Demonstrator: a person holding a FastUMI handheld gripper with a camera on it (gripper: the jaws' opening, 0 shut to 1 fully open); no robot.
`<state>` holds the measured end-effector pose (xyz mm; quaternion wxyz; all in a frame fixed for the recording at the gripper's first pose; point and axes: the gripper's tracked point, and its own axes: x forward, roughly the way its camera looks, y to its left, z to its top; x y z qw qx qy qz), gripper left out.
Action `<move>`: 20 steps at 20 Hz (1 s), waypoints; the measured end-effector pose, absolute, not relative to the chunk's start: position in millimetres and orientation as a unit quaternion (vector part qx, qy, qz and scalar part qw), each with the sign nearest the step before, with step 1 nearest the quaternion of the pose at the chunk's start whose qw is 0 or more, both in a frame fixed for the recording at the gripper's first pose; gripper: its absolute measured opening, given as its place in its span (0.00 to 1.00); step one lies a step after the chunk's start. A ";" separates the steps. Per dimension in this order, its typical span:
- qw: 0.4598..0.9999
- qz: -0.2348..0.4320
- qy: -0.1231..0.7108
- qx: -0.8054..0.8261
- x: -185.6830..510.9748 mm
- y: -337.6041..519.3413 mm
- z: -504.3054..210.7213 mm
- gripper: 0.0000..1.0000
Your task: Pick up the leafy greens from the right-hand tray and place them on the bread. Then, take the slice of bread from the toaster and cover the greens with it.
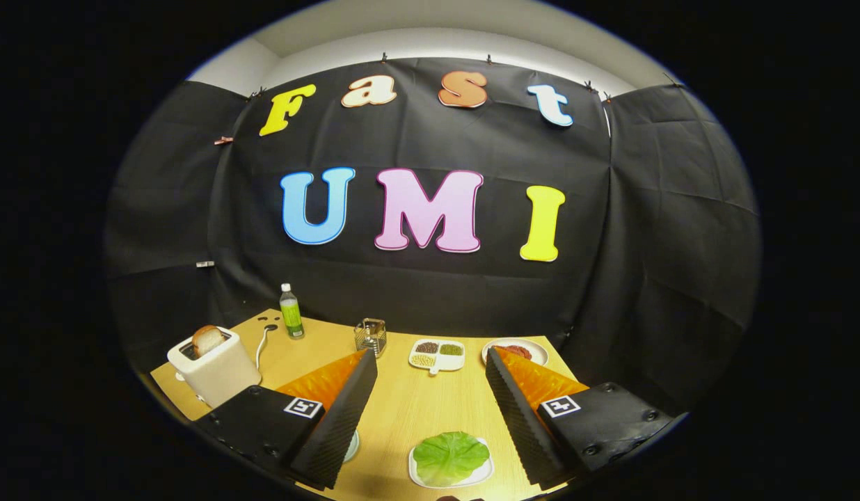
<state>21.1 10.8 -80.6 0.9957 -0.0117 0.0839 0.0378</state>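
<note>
Right now you are holding the gripper (430,390) above the wooden table (402,410) with its jaws spread wide, gripping nothing. The leafy greens (449,456) are lying on a white tray (472,478) between the fingers. A bread slice (207,339) is standing in the toaster (214,369), off to the left.

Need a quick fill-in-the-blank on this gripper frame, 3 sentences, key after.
1. The gripper fingers are ____, with nothing held.
2. The lettuce leaf lies on a small white ____, between the fingers.
3. The bread slice sticks up from the ____, beside the left finger.

Missing words: open; tray; toaster
</note>
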 end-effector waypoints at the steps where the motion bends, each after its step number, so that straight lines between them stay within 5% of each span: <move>1: 0.995 0.041 0.092 -0.011 23.2 9.1 -88.0 0.97; 20: 0.945 0.072 0.320 -0.019 36.5 -23.6 -315.5 0.98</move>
